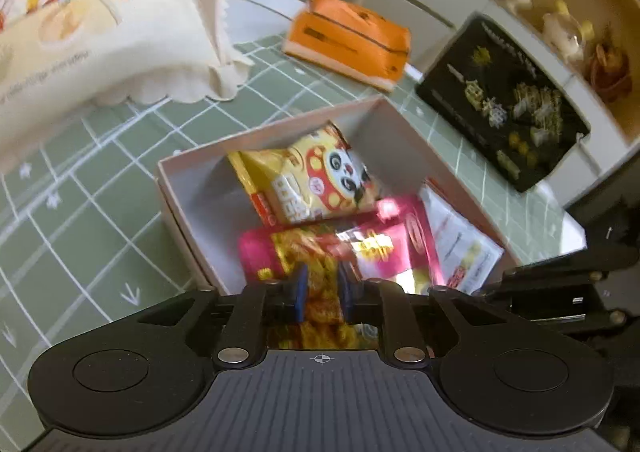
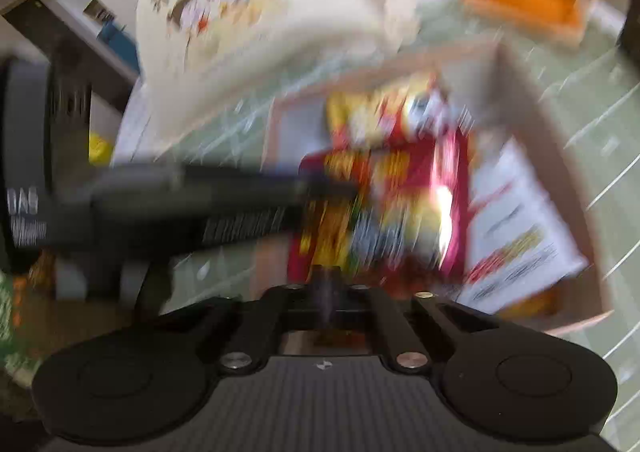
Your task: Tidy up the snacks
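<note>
Inside the open pale box (image 1: 176,187), near the centre of the left wrist view, three snack packs were seen. A yellow pack with a panda face (image 1: 308,179) was leaned at the far side. Just below it, toward 6 o'clock, a pink and yellow snack bag (image 1: 372,248) was laid, and its near end was pinched between the blue pads (image 1: 301,290) of the left tool (image 1: 323,292), whose jaws were set narrow on it. At 3 o'clock of the pink bag a white packet (image 1: 460,244) was propped against the box wall.

The box was set on a surface covered by a green checked cloth (image 1: 80,211). At 10 o'clock a large cream bag with a cartoon print (image 1: 80,19) was placed, at 12 o'clock an orange carton (image 1: 348,39), and at 2 o'clock a black tray (image 1: 504,99).

The right wrist view was heavily blurred. The right tool (image 2: 329,292) was seen closed over the pink bag, with nothing made out between its jaws.
</note>
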Action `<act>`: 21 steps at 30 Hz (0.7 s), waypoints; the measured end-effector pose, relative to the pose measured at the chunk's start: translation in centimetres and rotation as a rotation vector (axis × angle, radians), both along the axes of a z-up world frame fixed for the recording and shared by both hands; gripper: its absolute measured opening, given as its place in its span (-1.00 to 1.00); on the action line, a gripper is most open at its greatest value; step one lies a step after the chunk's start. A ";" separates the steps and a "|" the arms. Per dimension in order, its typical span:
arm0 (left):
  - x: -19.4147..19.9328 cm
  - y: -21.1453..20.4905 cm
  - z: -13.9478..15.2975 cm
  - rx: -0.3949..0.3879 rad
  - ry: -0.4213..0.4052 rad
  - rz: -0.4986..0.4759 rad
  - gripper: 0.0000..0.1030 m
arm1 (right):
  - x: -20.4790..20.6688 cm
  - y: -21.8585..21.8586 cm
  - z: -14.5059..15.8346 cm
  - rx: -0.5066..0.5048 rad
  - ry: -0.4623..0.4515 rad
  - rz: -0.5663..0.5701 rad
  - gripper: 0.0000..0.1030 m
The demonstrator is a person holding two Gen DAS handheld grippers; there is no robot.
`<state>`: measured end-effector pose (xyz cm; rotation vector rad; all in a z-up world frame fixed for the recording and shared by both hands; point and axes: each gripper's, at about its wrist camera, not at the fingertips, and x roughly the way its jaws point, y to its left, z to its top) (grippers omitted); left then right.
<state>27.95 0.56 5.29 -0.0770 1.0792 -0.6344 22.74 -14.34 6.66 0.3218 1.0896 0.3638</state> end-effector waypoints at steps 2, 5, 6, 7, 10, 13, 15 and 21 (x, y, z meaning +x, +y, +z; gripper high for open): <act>0.2 0.0 0.4 0.012 -0.033 0.015 -0.64 | 0.1 0.2 1.3 -0.053 -0.075 -0.005 -0.99; -0.3 0.8 1.6 -0.002 -0.108 0.076 -0.61 | 0.6 1.1 1.7 -0.188 -0.176 0.009 -0.99; -0.9 1.1 2.1 -0.023 -0.122 0.085 -0.60 | 1.0 1.1 1.1 -0.225 -0.169 0.009 -0.99; -1.9 1.5 2.6 -0.056 -0.131 0.083 -0.59 | 1.2 0.8 0.4 -0.245 -0.155 -0.001 -0.99; -6.5 2.2 3.9 -0.149 -0.122 0.045 -0.56 | 0.6 -0.9 0.5 -0.203 -0.157 -0.044 -0.92; -11.0 3.5 4.3 -0.158 -0.120 0.112 -0.56 | -1.3 -2.7 1.7 -0.093 -0.109 -0.008 -0.39; -13.0 4.3 4.1 -0.162 -0.104 0.191 -0.56 | -2.2 -3.4 2.3 0.028 -0.057 0.048 -0.12; -17.4 6.2 3.1 -0.126 -0.053 0.269 -0.56 | -2.3 -1.8 1.3 0.118 0.138 0.045 -0.12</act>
